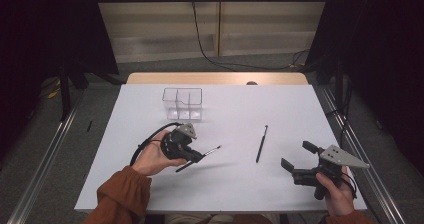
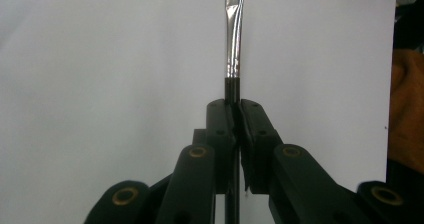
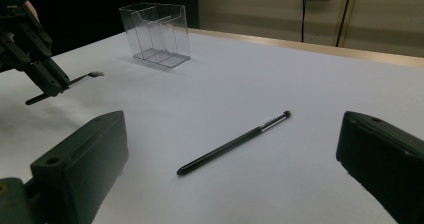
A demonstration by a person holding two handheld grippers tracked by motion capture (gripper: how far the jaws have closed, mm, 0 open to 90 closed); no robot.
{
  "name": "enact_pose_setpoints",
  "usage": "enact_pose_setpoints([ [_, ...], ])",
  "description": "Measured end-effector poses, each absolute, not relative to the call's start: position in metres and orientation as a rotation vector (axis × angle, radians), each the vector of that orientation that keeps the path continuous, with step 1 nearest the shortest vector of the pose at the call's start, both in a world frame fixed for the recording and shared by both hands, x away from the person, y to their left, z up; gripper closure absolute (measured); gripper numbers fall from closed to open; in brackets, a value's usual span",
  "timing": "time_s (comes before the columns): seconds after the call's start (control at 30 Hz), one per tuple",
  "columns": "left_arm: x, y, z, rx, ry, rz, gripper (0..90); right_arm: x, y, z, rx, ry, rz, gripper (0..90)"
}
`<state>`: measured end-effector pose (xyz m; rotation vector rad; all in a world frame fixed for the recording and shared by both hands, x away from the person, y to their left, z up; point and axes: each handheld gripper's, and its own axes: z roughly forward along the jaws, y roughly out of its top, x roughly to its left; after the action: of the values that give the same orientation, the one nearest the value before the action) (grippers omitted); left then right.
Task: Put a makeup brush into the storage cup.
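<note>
left gripper (image 1: 196,157) clenched on brush (image 1: 210,151); right gripper (image 1: 296,155) released; pen (image 1: 261,143) between; clear organizer (image 1: 183,103) beyond.

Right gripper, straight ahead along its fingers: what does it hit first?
Most likely the thin black brush lying on the white table, between the open right gripper fingers' line; depth is unclear.

Pale wall (image 1: 260,29), grey floor (image 1: 100,104), black curtains (image 1: 45,29)

no readable text, no labels, no brand marks, no numbers, no signs anywhere
</note>
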<state>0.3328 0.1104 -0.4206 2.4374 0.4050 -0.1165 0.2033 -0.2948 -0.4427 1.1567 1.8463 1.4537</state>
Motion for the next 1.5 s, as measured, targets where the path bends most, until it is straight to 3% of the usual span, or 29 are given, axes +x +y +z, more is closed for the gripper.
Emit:
enact_pose_setpoints([
  [0.73, 0.332, 0.139, -0.406, 2.163, 0.579, -0.038, 84.0, 0.203, -0.295, -0.442, 1.160, 1.843, 1.457, 0.0],
  [1.5, 0.334, 0.167, -0.398, 1.950, 0.667, 0.175, 84.0, 0.203, -0.295, -0.443, 1.161, 1.842, 1.456, 0.0],
])
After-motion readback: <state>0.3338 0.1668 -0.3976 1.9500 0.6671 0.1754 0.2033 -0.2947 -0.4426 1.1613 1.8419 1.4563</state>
